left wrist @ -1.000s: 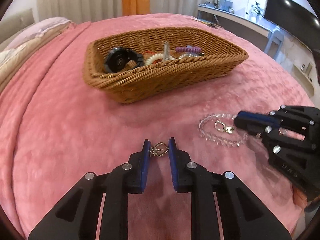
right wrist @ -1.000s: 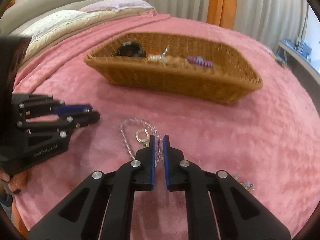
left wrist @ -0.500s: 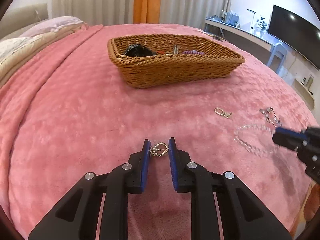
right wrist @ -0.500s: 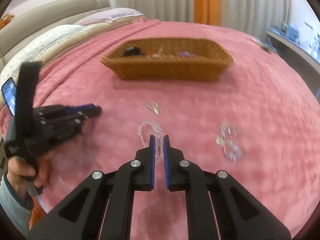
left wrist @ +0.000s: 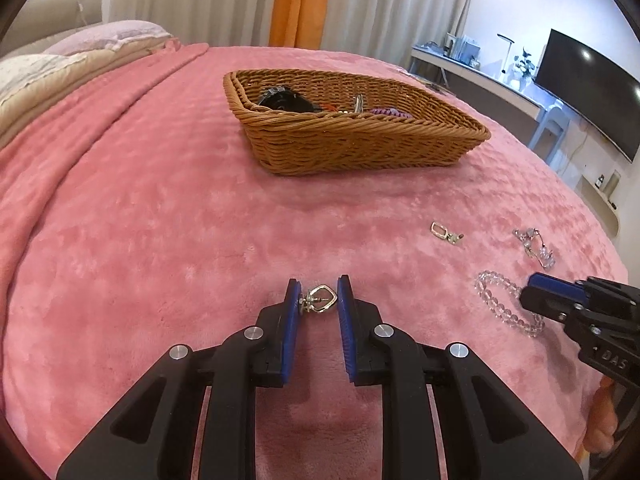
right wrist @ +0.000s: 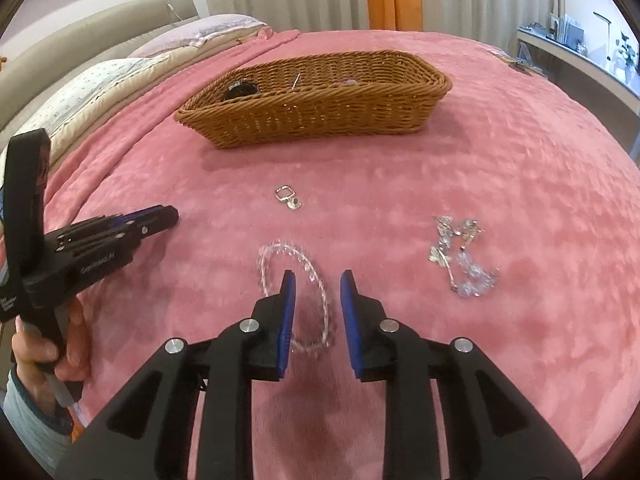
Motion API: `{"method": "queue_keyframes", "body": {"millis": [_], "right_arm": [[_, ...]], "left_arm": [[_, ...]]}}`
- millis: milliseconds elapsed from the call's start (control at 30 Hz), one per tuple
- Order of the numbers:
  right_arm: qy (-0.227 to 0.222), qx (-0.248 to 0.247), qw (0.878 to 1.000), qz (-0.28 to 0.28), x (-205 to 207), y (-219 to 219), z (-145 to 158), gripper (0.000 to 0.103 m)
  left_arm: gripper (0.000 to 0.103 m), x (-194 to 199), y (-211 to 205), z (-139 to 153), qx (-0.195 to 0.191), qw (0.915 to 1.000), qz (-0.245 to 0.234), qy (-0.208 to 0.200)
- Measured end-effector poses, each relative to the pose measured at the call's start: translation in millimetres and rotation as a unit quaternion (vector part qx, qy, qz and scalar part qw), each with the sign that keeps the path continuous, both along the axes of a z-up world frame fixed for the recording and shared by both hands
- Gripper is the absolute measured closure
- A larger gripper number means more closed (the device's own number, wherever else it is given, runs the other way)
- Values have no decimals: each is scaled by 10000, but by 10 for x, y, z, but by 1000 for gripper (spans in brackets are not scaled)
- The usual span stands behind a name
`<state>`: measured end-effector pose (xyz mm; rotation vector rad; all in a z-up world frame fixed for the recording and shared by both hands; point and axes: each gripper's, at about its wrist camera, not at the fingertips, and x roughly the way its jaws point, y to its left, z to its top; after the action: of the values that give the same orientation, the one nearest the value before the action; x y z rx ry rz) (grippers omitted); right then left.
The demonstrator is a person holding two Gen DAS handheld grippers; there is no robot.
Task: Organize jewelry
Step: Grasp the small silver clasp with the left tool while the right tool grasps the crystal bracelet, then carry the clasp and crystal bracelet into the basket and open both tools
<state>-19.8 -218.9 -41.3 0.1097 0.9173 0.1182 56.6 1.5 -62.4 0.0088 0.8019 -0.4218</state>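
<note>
Now the right gripper (right wrist: 318, 292) is released, jaws newly apart; the bead bracelet (right wrist: 296, 276) it gripped lies on the blanket between them. Left gripper (left wrist: 318, 300) stays clenched on an earring (left wrist: 320, 300); basket (left wrist: 360, 148) at 12 o'clock, so drop-off remains.

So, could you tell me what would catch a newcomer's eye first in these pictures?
Probably the small gold earring pinched between the pads of the left gripper, right in the foreground. Next, the brown wicker basket farther back on the pink blanket, already holding a few dark and colourful pieces. Then the clear bead bracelet lying on the blanket between the fingers of the open right gripper.
</note>
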Motion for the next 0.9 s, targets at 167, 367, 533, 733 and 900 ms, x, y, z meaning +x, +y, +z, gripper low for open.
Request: {"method": "queue_keyframes", "body": {"millis": [167, 367, 533, 733, 900], "right_arm": [[5, -504, 9987, 25, 14, 147, -88, 91], [-105, -677, 9976, 95, -63, 271, -54, 97], [-171, -99, 9998, 61, -98, 151, 149, 97], [-404, 215, 9989, 103, -93, 120, 500, 97], [-666, 284, 9973, 143, -66, 102, 790, 97]], "left_arm": [[86, -4, 40, 12, -222, 9997, -39, 1], [86, -24, 44, 18, -215, 9997, -81, -83], [86, -74, 105, 67, -367, 9990, -35, -264], [86, -156, 180, 220, -523, 9971, -5, -550], [86, -212, 192, 484, -529, 9947, 22, -877]]}}
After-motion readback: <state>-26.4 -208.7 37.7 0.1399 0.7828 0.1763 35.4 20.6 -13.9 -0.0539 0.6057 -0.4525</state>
